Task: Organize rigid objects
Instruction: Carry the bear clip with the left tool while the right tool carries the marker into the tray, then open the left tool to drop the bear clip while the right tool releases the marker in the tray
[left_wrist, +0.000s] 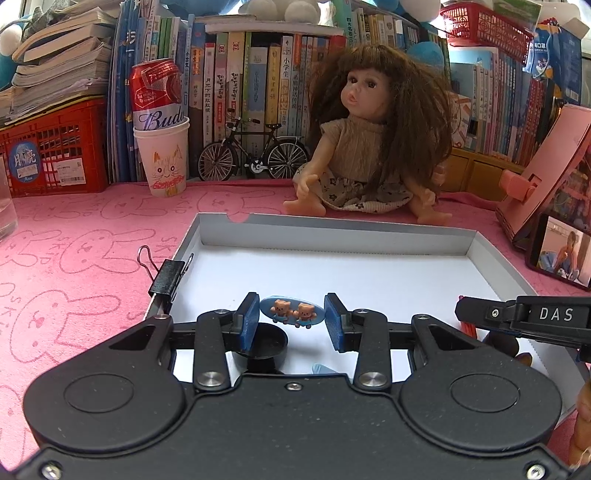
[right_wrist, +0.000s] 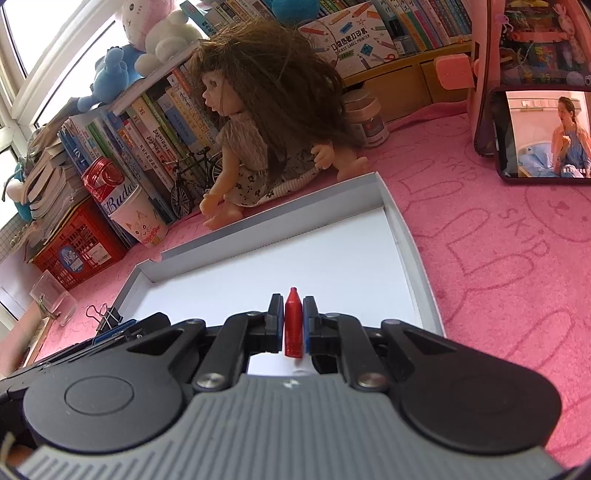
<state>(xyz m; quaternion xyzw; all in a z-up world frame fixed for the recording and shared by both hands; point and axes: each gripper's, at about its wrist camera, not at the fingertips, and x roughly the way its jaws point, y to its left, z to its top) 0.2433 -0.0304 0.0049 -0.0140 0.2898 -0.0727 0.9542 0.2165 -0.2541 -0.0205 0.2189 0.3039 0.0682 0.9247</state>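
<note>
A shallow white box (left_wrist: 332, 230) lies on the pink cloth. My left gripper (left_wrist: 291, 319) is open over its near part, with a blue oval clip with two bears (left_wrist: 291, 312) between its fingers, not pinched. A black round lid (left_wrist: 264, 345) lies under the left finger. A small light-blue piece (left_wrist: 325, 369) shows below. My right gripper (right_wrist: 293, 325) is shut on a red crayon (right_wrist: 293, 325), held point forward above the box (right_wrist: 395, 210). The right gripper also shows at the right edge of the left wrist view (left_wrist: 524, 317).
A black binder clip (left_wrist: 166, 277) sits at the box's left wall. A doll (left_wrist: 369, 147) sits behind the box. A paper cup with a beer can (left_wrist: 162, 147), a toy bicycle (left_wrist: 255, 155), red crate (left_wrist: 51, 155), books, and a phone (right_wrist: 539, 133) on a pink stand surround it.
</note>
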